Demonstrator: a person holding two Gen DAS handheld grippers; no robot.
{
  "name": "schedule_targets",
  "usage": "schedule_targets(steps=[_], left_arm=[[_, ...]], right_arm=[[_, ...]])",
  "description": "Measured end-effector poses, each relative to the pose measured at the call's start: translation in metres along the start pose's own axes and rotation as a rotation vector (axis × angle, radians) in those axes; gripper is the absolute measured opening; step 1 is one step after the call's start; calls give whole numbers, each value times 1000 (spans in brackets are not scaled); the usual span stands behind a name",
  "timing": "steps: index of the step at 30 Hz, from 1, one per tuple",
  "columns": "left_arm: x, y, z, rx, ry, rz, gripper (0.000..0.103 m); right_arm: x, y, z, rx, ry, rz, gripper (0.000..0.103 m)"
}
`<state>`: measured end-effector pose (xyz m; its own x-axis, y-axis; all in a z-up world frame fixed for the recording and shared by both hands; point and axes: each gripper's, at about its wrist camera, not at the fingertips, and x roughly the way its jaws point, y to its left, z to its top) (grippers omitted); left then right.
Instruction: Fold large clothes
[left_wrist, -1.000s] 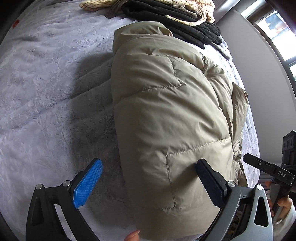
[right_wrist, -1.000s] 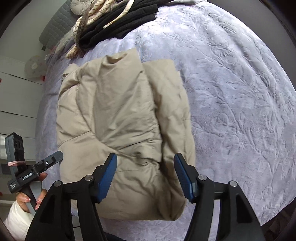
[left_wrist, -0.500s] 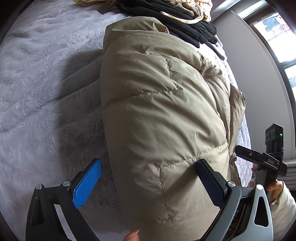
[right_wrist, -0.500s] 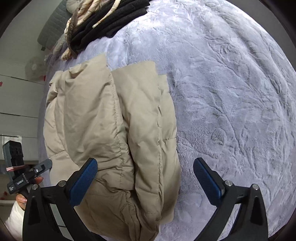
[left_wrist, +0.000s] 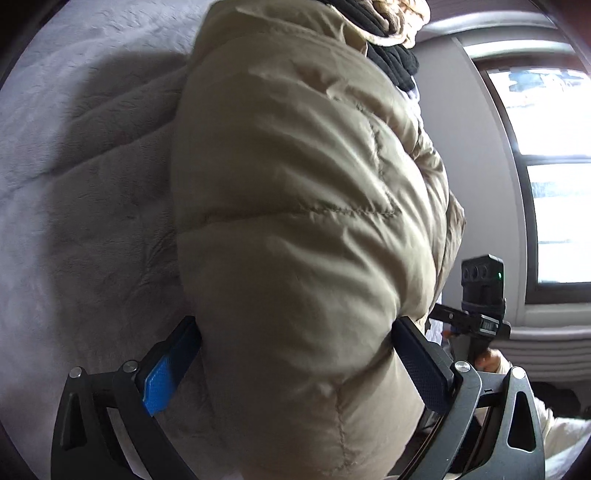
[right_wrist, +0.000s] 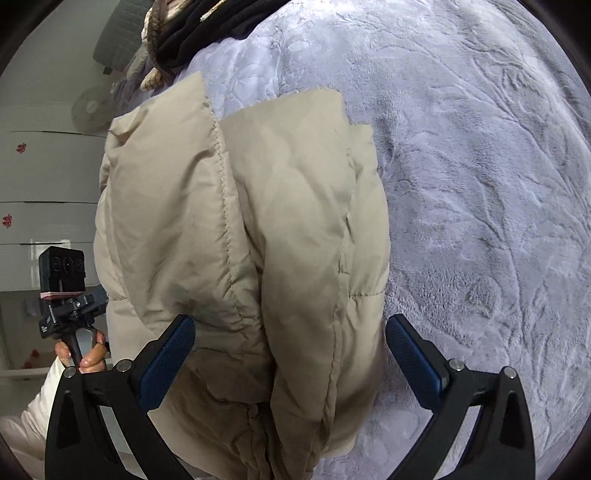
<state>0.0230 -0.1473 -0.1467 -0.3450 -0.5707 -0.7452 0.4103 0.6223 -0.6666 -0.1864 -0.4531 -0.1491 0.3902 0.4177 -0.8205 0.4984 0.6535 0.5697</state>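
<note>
In the left wrist view, the left hand-held gripper (left_wrist: 295, 363) has its jaws spread wide around a bulky fold of the beige puffer jacket (left_wrist: 303, 229); both pads press against the padding, the light blue one (left_wrist: 166, 376) on the left flank and the dark one on the right. The jacket lies bundled on the bed (left_wrist: 74, 184), which is covered by a grey plush blanket, and fills most of this view. Only here do the window (left_wrist: 554, 184) and the grey wall beside it show, and the right hand-held gripper (left_wrist: 476, 317) appears from outside, past the jacket's right edge, its jaws hidden. A black garment (left_wrist: 391, 59) sits beyond the jacket's far end. In the right wrist view, the right hand-held gripper (right_wrist: 290, 356) is also wide open, straddling the jacket (right_wrist: 240, 240); whether its pads touch the fabric cannot be told. This view alone shows the jacket's layered folds and stitched seam, the blanket's embossed pattern spreading to the right, white cabinets (right_wrist: 44, 184) to the left, and the left hand-held gripper (right_wrist: 70, 306) gripped by a hand (right_wrist: 88, 356) at the jacket's left side.
</note>
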Motion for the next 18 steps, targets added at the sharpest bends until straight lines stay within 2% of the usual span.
schedule_targets(steps=[4,10,12,15,18], left_arm=[[14,14,6,-14,22,-59,102],[35,32,10,-78,52,-156,103],[37,31,11,-80,54,-154,103],[35,24,12,-75,35,-111,103],[30,12,8,-46,-10,-72,97]], right_arm=[[20,-13,13,24,40,85,103],[39,-16,34,42,42,208,103],[47,-12,43,48,51,242,103],[57,-9,48,78,58,256,103],[58,-8,47,125,46,259,102]])
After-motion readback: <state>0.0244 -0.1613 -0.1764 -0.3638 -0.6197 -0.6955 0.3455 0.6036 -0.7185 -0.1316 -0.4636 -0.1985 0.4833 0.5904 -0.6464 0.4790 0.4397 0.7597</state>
